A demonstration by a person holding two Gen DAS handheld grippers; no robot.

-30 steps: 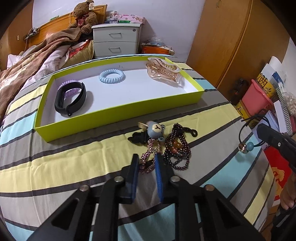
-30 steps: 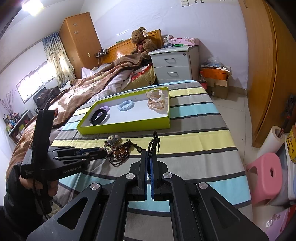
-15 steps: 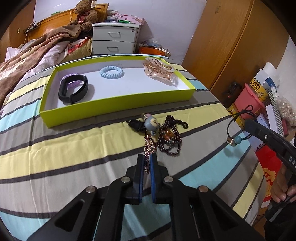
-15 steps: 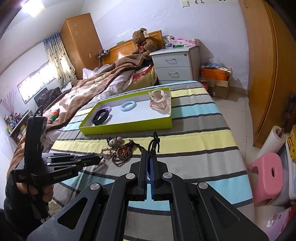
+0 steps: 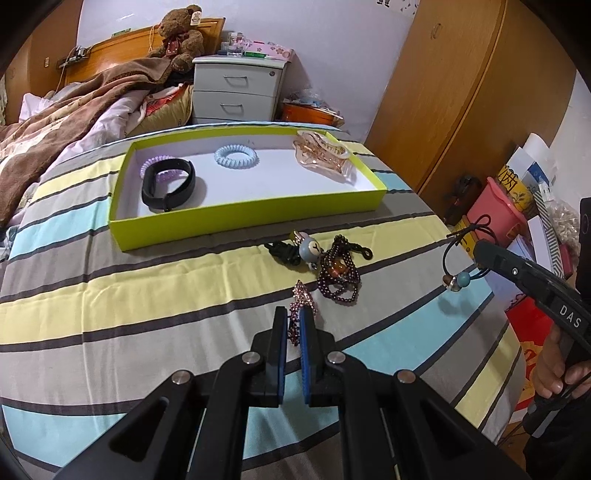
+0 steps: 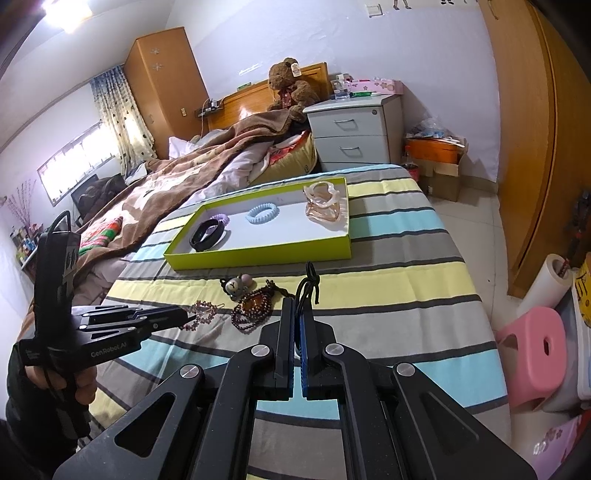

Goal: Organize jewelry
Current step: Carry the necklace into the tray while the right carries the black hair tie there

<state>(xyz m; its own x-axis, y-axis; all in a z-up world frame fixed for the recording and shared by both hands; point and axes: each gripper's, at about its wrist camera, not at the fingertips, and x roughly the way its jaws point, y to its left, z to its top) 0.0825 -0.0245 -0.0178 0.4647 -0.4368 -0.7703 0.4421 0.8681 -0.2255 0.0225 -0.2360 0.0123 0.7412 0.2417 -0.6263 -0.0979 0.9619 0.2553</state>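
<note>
My left gripper [image 5: 294,314] is shut on a pink-purple beaded bracelet [image 5: 301,299], lifted just off the striped bedspread; the same bracelet [image 6: 201,312] hangs from its tips in the right wrist view. My right gripper [image 6: 297,306] is shut on a black cord hair tie [image 6: 308,284] with a blue bead [image 5: 462,279]. A green tray [image 5: 243,218] holds a black band [image 5: 168,186], a purple coil tie [image 5: 157,164], a blue coil tie [image 5: 236,156] and an amber hair claw [image 5: 321,155]. In front of the tray lie a bear charm [image 5: 308,249] and a dark bead string [image 5: 338,277].
The bed carries a brown blanket [image 6: 207,162] and a teddy bear [image 5: 181,35] at the far side. A grey nightstand [image 6: 356,134] stands behind the tray. A pink stool [image 6: 535,343], paper rolls and bags crowd the floor on the right, beside wooden wardrobe doors [image 5: 461,85].
My left gripper closed on the pink-purple bracelet and drew it back and up, away from the bear charm and dark beads. The right gripper stayed put with its hair tie.
</note>
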